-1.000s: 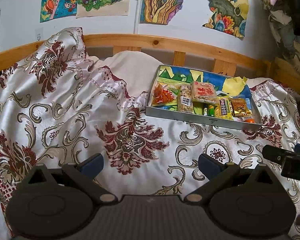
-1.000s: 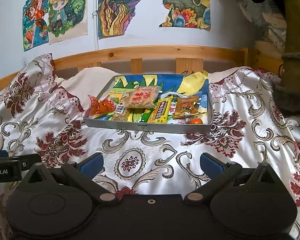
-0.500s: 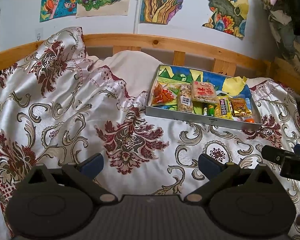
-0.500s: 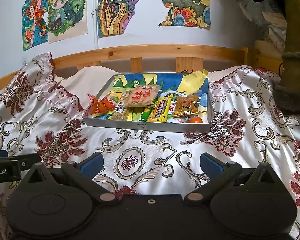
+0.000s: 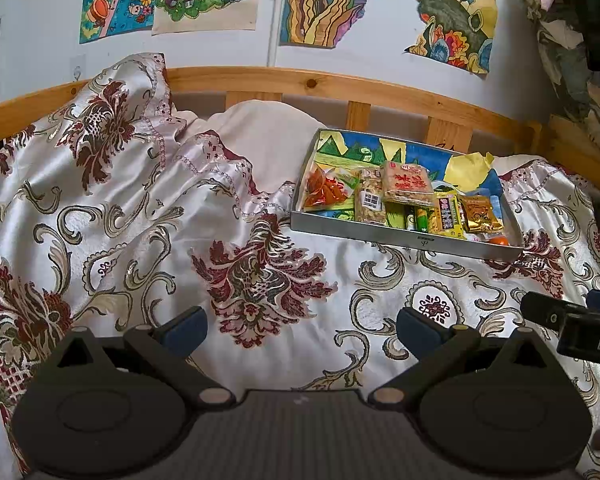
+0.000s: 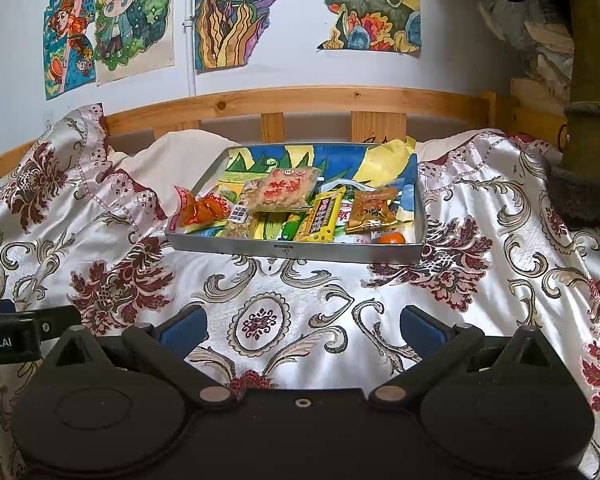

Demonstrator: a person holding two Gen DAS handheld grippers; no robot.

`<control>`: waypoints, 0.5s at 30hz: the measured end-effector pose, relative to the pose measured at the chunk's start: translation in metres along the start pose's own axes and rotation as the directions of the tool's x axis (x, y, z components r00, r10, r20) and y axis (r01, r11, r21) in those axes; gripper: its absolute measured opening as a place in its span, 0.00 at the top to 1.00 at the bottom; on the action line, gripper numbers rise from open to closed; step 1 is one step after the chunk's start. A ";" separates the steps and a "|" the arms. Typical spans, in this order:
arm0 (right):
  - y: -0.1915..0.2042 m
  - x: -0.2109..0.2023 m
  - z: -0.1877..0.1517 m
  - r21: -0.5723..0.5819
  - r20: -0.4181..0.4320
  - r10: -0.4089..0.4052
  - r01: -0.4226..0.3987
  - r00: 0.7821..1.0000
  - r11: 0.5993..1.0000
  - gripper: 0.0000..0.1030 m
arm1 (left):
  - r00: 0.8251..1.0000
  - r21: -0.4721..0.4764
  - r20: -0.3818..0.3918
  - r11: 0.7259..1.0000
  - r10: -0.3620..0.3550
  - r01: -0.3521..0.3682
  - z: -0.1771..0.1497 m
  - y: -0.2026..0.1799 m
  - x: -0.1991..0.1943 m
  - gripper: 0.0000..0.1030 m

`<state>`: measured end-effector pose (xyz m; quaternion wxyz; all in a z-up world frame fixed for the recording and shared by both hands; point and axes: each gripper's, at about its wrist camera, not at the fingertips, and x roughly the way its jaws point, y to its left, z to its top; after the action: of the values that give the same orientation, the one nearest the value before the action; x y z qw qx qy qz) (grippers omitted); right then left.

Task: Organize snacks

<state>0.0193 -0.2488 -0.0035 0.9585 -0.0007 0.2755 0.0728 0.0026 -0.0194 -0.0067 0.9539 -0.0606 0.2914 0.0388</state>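
A grey metal tray (image 5: 400,237) (image 6: 292,249) lined with a colourful drawing lies on the bed and holds several snack packets. Among them are an orange-red packet (image 5: 326,190) (image 6: 202,213), a pink rice-cracker pack (image 5: 407,182) (image 6: 286,194), a yellow bar (image 5: 446,216) (image 6: 324,220), a gold packet (image 5: 480,214) (image 6: 374,210) and a small orange fruit (image 6: 390,238). My left gripper (image 5: 302,326) is open and empty, well short of the tray. My right gripper (image 6: 304,322) is open and empty, facing the tray's front wall from a distance.
A flowered satin bedspread (image 5: 140,220) (image 6: 500,280) covers the bed, bunched up at the left. A wooden headboard (image 5: 340,88) and a wall with drawings stand behind. A pillow (image 5: 268,140) lies left of the tray. A dark furry post (image 6: 588,120) stands at the right.
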 end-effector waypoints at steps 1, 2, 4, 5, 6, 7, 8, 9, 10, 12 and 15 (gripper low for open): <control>0.000 0.000 0.001 0.001 0.001 0.000 0.000 1.000 1.000 0.01 | 1.000 -0.001 0.000 1.000 -0.001 0.001 0.000 0.000 0.000 0.00; 0.000 0.000 0.000 0.002 0.000 0.000 0.000 1.000 1.000 0.01 | 1.000 -0.001 0.001 1.000 -0.001 0.001 0.000 0.000 0.000 0.00; 0.000 0.000 0.000 0.001 -0.001 -0.001 0.001 1.000 1.000 0.01 | 1.000 -0.001 0.000 1.000 -0.001 0.001 0.000 0.000 0.000 0.00; 0.000 0.000 0.000 0.002 0.000 -0.001 0.001 1.000 1.000 0.01 | 1.000 -0.002 -0.001 1.000 -0.002 0.002 0.000 0.000 0.000 0.00; 0.000 0.001 0.000 0.002 0.000 -0.001 0.001 1.000 1.000 0.01 | 1.000 -0.003 0.000 1.000 -0.002 0.002 -0.001 0.000 0.000 0.00; 0.000 0.001 0.000 0.002 -0.001 -0.001 0.001 1.000 1.000 0.01 | 1.000 -0.003 -0.001 1.000 -0.002 0.002 -0.001 0.000 0.000 0.00; 0.000 0.001 0.000 0.002 -0.001 0.000 0.000 1.000 1.000 0.01 | 1.000 -0.002 -0.002 1.000 -0.001 0.001 0.000 0.000 0.000 0.00; -0.001 0.001 0.000 0.003 -0.002 0.000 0.000 1.000 1.000 0.01 | 1.000 -0.004 -0.005 1.000 -0.002 0.002 0.000 0.000 0.000 0.00; -0.001 0.001 0.000 0.004 -0.002 0.000 0.000 1.000 1.000 0.01 | 1.000 -0.006 -0.006 1.000 -0.003 0.003 -0.001 0.000 0.001 0.00; -0.001 0.001 0.000 0.002 -0.003 -0.001 0.001 1.000 1.000 0.01 | 1.000 -0.008 -0.011 1.000 -0.005 0.005 -0.002 -0.001 0.002 0.00; -0.001 0.002 0.000 0.002 -0.004 -0.001 0.001 1.000 1.000 0.01 | 1.000 -0.009 -0.014 1.000 -0.007 0.007 -0.002 -0.001 0.002 0.00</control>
<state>0.0210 -0.2493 -0.0047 0.9580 0.0002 0.2777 0.0721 0.0031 -0.0211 -0.0095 0.9516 -0.0660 0.2979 0.0364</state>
